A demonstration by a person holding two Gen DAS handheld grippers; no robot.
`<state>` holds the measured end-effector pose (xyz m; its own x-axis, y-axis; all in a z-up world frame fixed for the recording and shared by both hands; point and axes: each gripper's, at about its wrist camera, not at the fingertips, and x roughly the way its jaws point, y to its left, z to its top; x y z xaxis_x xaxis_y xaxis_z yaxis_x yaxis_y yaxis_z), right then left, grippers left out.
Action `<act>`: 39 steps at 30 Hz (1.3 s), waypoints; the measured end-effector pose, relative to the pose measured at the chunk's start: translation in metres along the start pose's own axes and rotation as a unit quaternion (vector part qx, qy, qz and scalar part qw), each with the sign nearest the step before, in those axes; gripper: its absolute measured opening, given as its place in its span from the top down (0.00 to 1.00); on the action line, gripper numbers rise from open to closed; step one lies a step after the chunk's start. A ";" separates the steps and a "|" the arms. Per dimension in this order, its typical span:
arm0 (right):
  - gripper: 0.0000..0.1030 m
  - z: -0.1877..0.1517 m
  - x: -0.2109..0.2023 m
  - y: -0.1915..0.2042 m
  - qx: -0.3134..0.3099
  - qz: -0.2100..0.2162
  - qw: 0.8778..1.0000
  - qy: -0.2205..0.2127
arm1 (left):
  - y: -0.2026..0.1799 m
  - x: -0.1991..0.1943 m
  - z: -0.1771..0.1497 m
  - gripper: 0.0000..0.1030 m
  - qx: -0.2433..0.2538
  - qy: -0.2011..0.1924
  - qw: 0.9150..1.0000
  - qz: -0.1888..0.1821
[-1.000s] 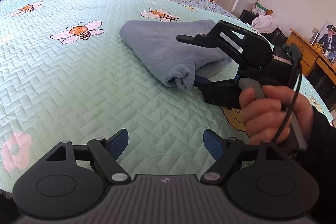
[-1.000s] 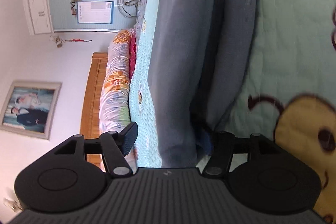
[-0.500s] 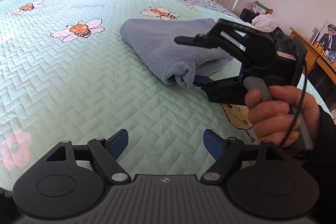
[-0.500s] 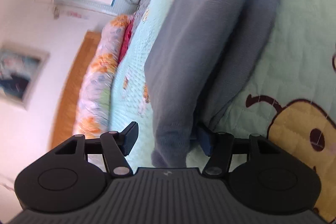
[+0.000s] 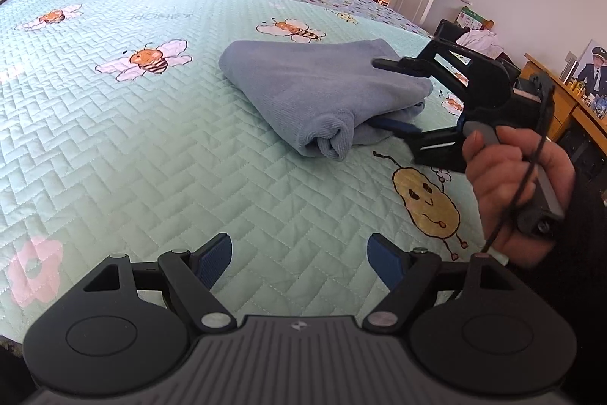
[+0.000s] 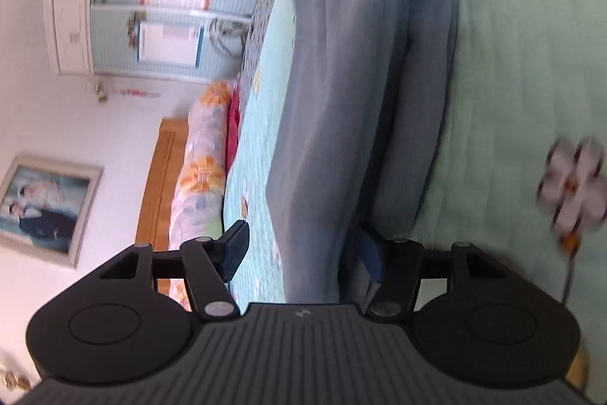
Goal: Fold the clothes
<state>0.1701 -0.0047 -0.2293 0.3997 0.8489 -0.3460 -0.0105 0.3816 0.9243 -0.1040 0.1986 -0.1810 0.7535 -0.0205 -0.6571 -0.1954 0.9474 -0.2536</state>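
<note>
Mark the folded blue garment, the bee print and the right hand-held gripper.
folded blue garment (image 5: 303, 86), left wrist view, top layer.
bee print (image 5: 148, 57), left wrist view, striped body.
right hand-held gripper (image 5: 383, 95), left wrist view, between fingertips.

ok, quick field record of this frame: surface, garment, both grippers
surface: bed quilt, mint, bee print
garment: blue cloth, folded, lying on quilt
left gripper: open, empty, over bare quilt, short of cloth
right gripper: turned sideways, one finger over cloth's top layer, other tucked under it; pads not seen pressing
hand: grips right gripper's handle
</note>
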 end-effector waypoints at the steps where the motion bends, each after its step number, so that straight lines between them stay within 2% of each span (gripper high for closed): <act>1: 0.39 0.010 -0.001 0.004 -0.029 -0.024 0.999 -0.016 | 0.000 0.000 0.000 0.21 0.000 0.000 1.000 0.000; 3: 0.41 0.033 -0.002 -0.003 -0.034 -0.036 0.998 -0.037 | 0.000 0.002 0.000 0.21 0.001 0.004 1.000 0.002; 6: 0.44 0.065 -0.003 -0.026 0.042 -0.009 0.996 -0.083 | 0.001 0.005 -0.001 0.21 0.001 0.010 1.000 0.006; 7: 0.44 0.073 -0.009 -0.033 0.057 -0.006 0.993 -0.106 | 0.001 0.006 -0.001 0.21 0.000 0.012 1.000 0.007; 9: 0.44 0.084 -0.014 -0.040 0.067 0.002 0.990 -0.121 | 0.002 0.008 -0.001 0.21 -0.001 0.015 1.000 0.008; 13: 0.43 0.075 -0.008 -0.034 0.032 -0.001 0.994 -0.104 | 0.000 0.016 -0.003 0.21 0.002 0.028 1.000 0.009; 15: 0.42 0.075 -0.007 -0.042 0.038 0.008 0.994 -0.102 | -0.002 0.018 -0.004 0.21 0.010 0.033 0.999 0.011; 17: 0.42 0.089 -0.005 -0.046 0.057 0.007 0.992 -0.116 | -0.004 0.016 -0.005 0.21 0.015 0.034 0.999 0.013; 20: 0.40 0.101 -0.017 -0.055 0.098 0.037 0.983 -0.150 | -0.001 0.016 -0.005 0.21 0.010 0.032 0.999 0.018; 22: 0.38 0.100 -0.017 -0.054 0.092 0.048 0.986 -0.130 | 0.000 0.018 -0.004 0.21 0.004 0.034 0.999 0.020; 24: 0.38 0.095 -0.018 -0.056 0.078 0.041 0.990 -0.107 | -0.003 0.019 -0.004 0.21 0.007 0.035 0.999 0.020; 27: 0.37 0.084 -0.026 -0.056 0.088 0.054 0.989 -0.106 | -0.008 0.019 -0.005 0.21 0.018 0.036 0.999 0.020; 29: 0.32 0.076 -0.032 -0.056 0.095 0.064 0.988 -0.107 | -0.008 0.020 -0.004 0.21 0.017 0.038 0.999 0.021; 32: 0.31 0.074 -0.020 -0.050 0.074 0.052 0.993 -0.073 | -0.010 0.021 -0.004 0.20 0.018 0.039 0.999 0.024; 36: 0.31 0.098 -0.021 -0.058 0.109 0.040 0.987 -0.112 | -0.012 0.017 -0.005 0.20 0.023 0.038 0.999 0.025; 38: 0.31 0.099 -0.034 -0.057 0.102 0.036 0.984 -0.143 | -0.009 0.017 -0.005 0.20 0.015 0.038 0.999 0.027; 39: 0.31 0.095 -0.036 -0.056 0.096 0.039 0.985 -0.139 | -0.008 0.019 -0.005 0.20 0.010 0.039 0.999 0.027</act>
<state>0.2430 -0.0916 -0.2532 0.6400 0.7298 -0.2404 0.1124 0.2206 0.9689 -0.0915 0.1892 -0.1949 0.6912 0.0078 -0.7226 -0.2217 0.9540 -0.2017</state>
